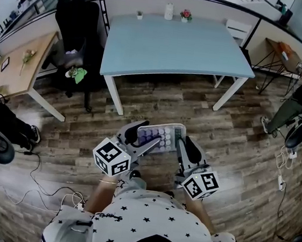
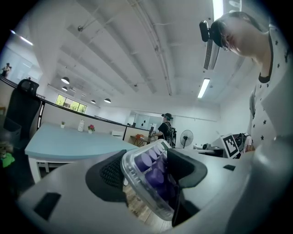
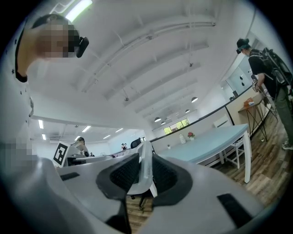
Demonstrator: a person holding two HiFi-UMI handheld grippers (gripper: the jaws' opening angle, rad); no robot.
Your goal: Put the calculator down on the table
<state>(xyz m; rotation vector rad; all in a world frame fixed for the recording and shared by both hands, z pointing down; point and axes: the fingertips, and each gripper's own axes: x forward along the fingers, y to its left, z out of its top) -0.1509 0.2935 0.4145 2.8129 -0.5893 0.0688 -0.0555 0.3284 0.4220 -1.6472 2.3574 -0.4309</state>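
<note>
Calculator, purple-keyed, clear-cased: low centre of the head view above the wood floor, short of the blue table; left gripper clamps its keyed end, right gripper pinches its thin edge; likely light, stiff, slick, best gripped by the edges.

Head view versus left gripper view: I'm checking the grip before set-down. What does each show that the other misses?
Head view only: the right gripper gripping the calculator's other side. Left gripper view only: close up, the left gripper with its pads pressed on the calculator's purple-keyed end, and a standing fan. Both: the calculator, held clear of the blue table.
</note>
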